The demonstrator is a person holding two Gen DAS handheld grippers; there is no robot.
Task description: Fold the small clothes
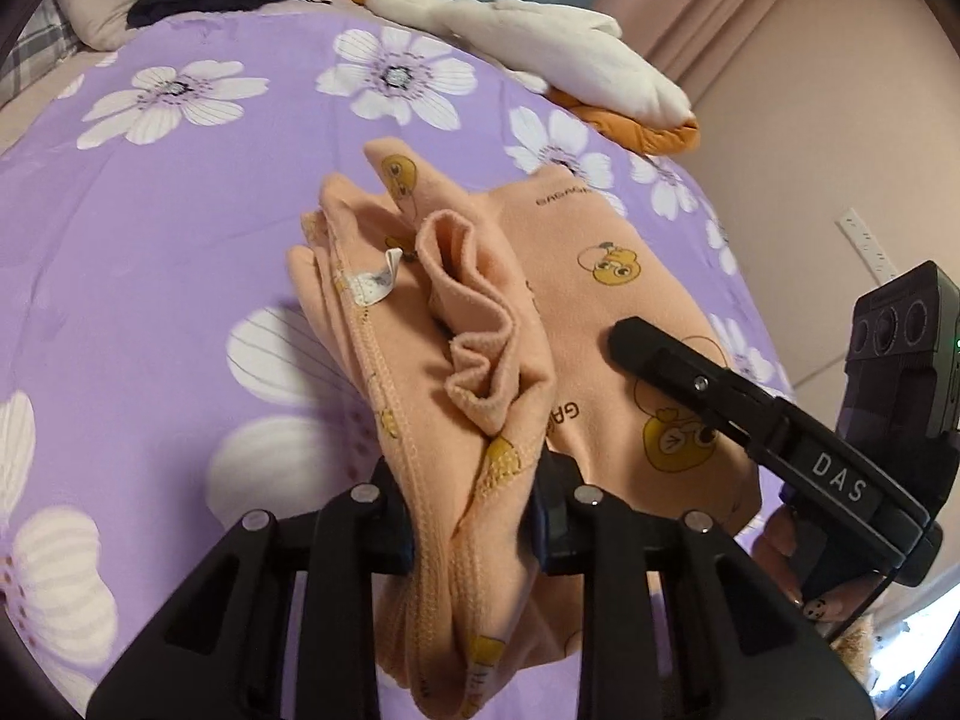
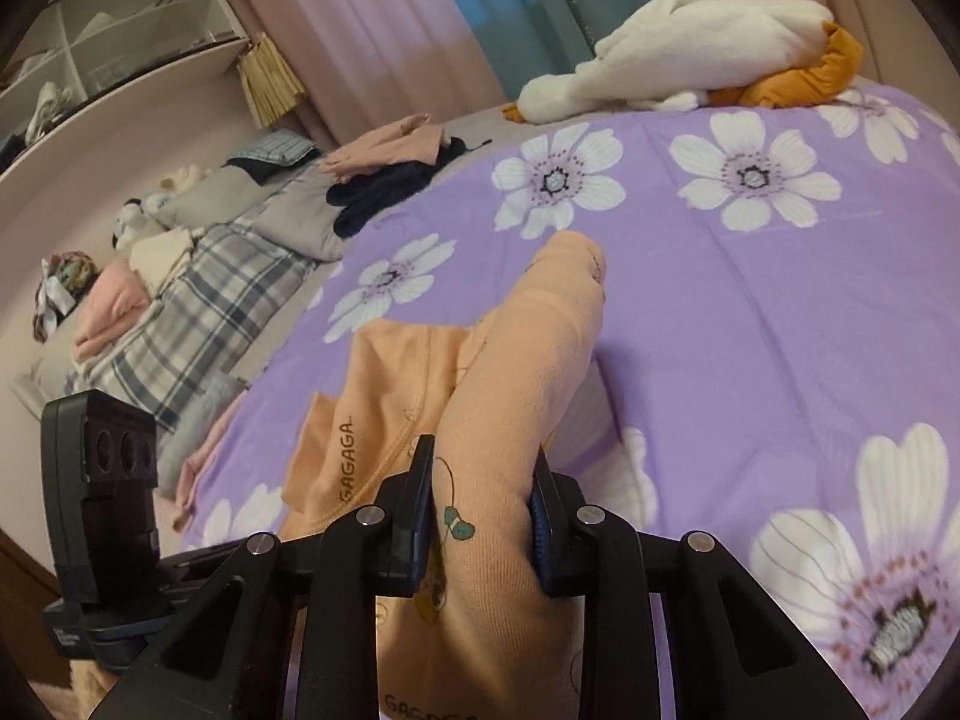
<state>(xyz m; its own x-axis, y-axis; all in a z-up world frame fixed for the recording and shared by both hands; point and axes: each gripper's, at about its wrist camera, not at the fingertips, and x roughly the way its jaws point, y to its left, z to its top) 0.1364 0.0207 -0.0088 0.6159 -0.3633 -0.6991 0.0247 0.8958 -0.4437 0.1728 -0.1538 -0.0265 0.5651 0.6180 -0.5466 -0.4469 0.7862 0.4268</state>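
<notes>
A small peach garment (image 1: 606, 300) with yellow cartoon prints and "GAGAGA" lettering lies partly bunched on the purple flowered bedspread (image 1: 150, 228). My left gripper (image 1: 474, 522) is shut on a gathered hem of it, with a white label showing. The right gripper's body (image 1: 780, 438) reaches over the cloth from the right in the left wrist view. In the right wrist view my right gripper (image 2: 483, 522) is shut on another fold of the peach garment (image 2: 522, 348), lifted off the bedspread (image 2: 750, 312). The left gripper's body (image 2: 102, 516) shows at the lower left.
A white and orange plush goose (image 2: 690, 54) lies at the far side of the bed. A pile of dark and pink clothes (image 2: 390, 168) sits beyond the bedspread, next to a plaid blanket (image 2: 198, 312) and pillows. Shelves (image 2: 108, 30) and curtains stand behind.
</notes>
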